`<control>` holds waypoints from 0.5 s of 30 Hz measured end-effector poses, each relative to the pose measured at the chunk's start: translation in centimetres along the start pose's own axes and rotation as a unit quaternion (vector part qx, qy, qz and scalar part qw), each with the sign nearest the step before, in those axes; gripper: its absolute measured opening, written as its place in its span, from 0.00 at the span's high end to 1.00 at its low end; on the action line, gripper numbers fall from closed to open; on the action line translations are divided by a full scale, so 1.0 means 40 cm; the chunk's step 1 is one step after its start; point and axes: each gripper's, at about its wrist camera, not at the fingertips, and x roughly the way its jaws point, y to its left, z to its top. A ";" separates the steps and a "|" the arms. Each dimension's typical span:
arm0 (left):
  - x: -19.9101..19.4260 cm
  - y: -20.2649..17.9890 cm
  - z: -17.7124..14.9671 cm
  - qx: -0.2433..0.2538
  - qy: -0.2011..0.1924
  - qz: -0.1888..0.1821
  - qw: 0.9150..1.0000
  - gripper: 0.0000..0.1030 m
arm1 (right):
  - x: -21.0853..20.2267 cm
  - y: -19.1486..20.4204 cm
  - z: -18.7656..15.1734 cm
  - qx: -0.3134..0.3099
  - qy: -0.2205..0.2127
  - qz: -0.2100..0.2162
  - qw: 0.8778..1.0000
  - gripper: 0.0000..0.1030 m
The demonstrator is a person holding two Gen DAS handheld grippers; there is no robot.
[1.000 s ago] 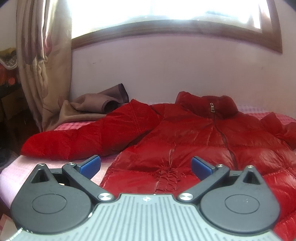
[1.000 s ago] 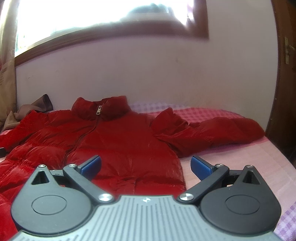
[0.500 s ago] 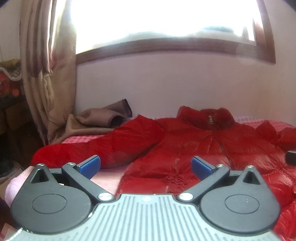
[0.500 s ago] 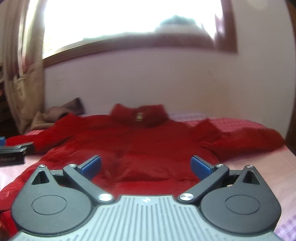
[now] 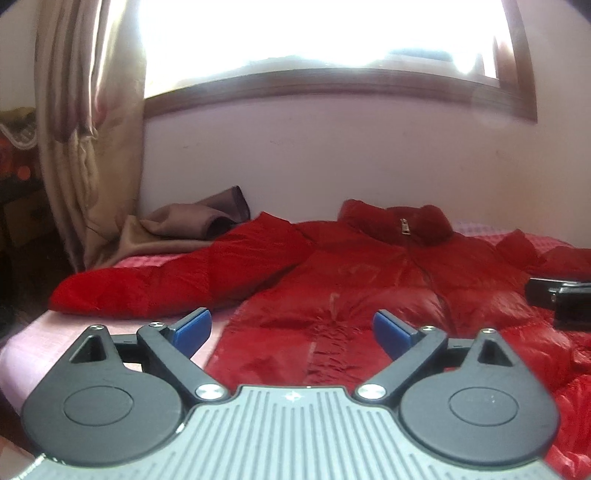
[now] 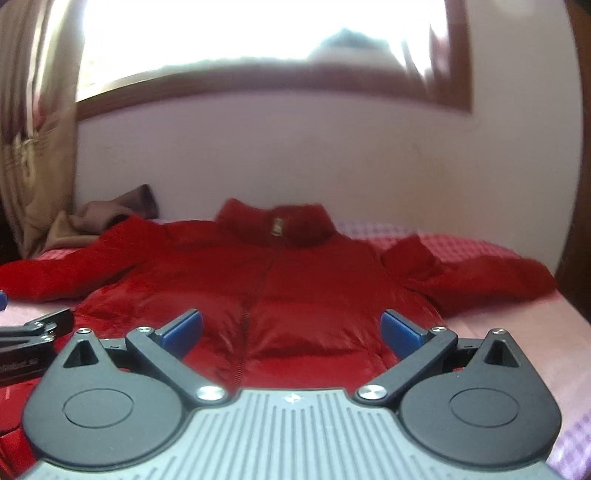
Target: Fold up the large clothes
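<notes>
Red puffer jacket [image 5: 369, 280] lies front up on the pink bed [image 6: 509, 332], zipped, collar toward the wall, both sleeves spread out to the sides. Left gripper [image 5: 291, 330] hovers over the hem at the jacket's left side, jaws wide with nothing between them; they have just been closing a little. Right gripper [image 6: 291, 330] sits above the lower front, jaws wide apart, gripping nothing. White lettering on the left gripper's body at the left edge of the right wrist view, too blurred to read. Zipper pull [image 5: 405, 226] bears no legible mark. Right wrist view soft throughout. Brown cloth [image 5: 192, 225] bunched by the curtain [image 5: 88, 129]. Window [image 5: 321, 33] blown out.
</notes>
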 end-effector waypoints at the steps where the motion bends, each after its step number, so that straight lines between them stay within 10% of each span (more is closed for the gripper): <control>1: 0.001 -0.007 -0.003 0.001 0.000 0.000 1.000 0.08 | 0.005 -0.009 -0.001 0.006 0.007 -0.001 1.000 0.00; 15: -0.011 -0.089 -0.018 0.027 -0.008 -0.011 1.000 0.08 | 0.014 -0.031 -0.012 0.015 0.016 -0.007 1.000 0.00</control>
